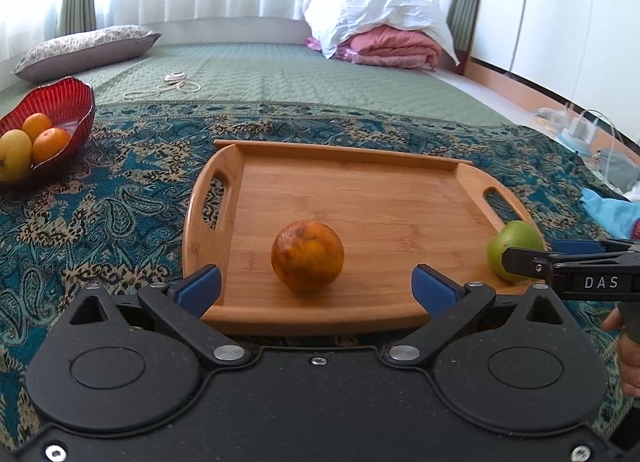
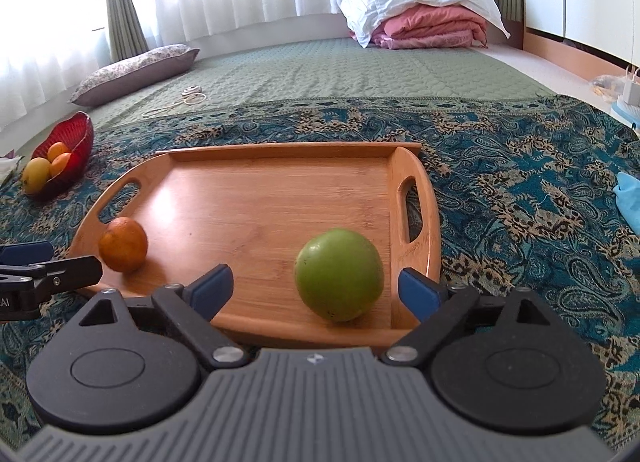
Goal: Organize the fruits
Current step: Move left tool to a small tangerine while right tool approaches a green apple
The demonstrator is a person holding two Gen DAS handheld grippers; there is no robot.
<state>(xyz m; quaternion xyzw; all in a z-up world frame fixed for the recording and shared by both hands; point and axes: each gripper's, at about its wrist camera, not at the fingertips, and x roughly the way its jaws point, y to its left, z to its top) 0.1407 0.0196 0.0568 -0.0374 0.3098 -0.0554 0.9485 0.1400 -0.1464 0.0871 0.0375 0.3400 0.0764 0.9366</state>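
Observation:
A wooden tray (image 1: 360,181) (image 2: 260,181) lies on the patterned blanket. An orange (image 1: 307,256) (image 2: 123,244) rests on its near left part. A green apple (image 2: 339,274) (image 1: 514,248) rests on its near right part. My left gripper (image 1: 316,288) is open, its blue fingertips either side of the orange and just short of it. My right gripper (image 2: 316,292) is open, its fingertips either side of the apple, not touching it. A red bowl (image 1: 76,101) (image 2: 78,129) at the far left holds two oranges and a yellow fruit.
A grey pillow (image 1: 84,47) and a white cable (image 1: 172,85) lie on the green quilt behind. Folded pink and white bedding (image 1: 384,33) sits at the back right. A blue cloth (image 2: 628,197) and chargers (image 1: 580,127) lie to the right.

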